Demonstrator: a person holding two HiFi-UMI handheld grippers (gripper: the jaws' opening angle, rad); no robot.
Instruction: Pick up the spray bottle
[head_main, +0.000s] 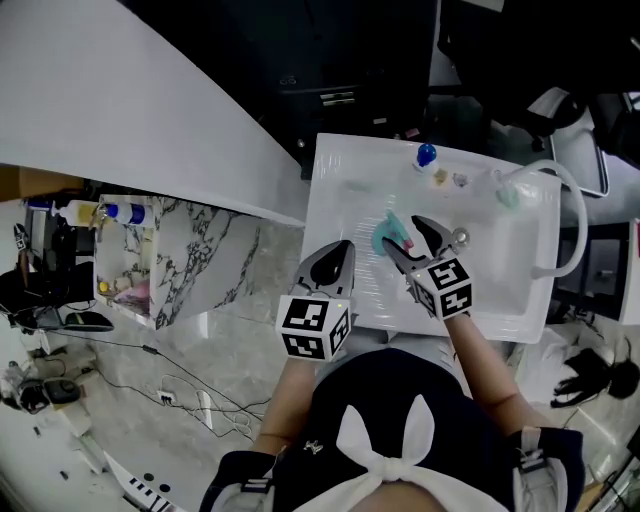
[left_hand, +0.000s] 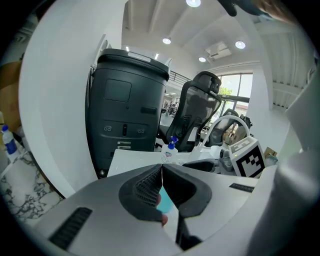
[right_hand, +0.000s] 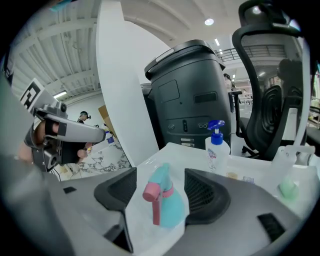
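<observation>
The teal spray bottle (head_main: 388, 234) with a pink trigger stands on the white table (head_main: 340, 190), near its front middle. My right gripper (head_main: 402, 232) is open, one jaw on each side of the bottle. In the right gripper view the spray bottle (right_hand: 167, 202) sits between the two black pads with a gap on either side. My left gripper (head_main: 340, 255) hovers just left of the bottle. Its jaws are shut with nothing between them. In the left gripper view the left gripper (left_hand: 161, 167) hides most of the teal bottle (left_hand: 169, 204).
A pump bottle with a blue top (head_main: 426, 155) stands at the table's far edge, with small items beside it. A pale green object (head_main: 507, 192) lies at the far right, near a white looped tube (head_main: 575, 215). A black bin (right_hand: 190, 95) and an office chair (right_hand: 275, 75) stand beyond the table.
</observation>
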